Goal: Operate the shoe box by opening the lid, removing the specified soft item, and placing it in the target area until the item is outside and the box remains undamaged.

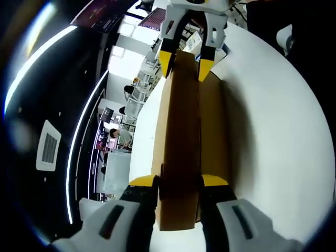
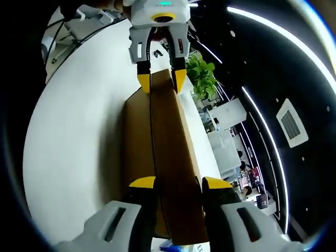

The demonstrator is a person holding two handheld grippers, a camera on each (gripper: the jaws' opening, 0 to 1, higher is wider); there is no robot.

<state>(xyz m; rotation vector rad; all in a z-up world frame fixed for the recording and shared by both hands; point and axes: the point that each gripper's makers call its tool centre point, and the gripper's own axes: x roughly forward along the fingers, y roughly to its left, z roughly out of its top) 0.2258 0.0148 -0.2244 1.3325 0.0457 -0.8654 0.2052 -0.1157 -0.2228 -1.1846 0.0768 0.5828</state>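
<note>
Plain brown box (image 1: 181, 136), yellow-tipped, seemingly white grippers (image 1: 178, 181), white table (image 1: 273, 131).

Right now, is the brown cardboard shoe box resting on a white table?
Yes, the brown cardboard shoe box lies on the white table.

Round white table (image 1: 273, 121), spreading out to both sides of the claw (image 1: 178, 181); brown cardboard shoe box (image 1: 212, 121) resting on it, straight ahead between the jaws.

At the bottom of the left gripper view, the left gripper (image 1: 178, 181) has white moulded plastic jaw housings with dark slots, black inner arms and yellow fingertips. The right gripper (image 2: 178, 182), at the bottom of the right gripper view, looks the same.
</note>
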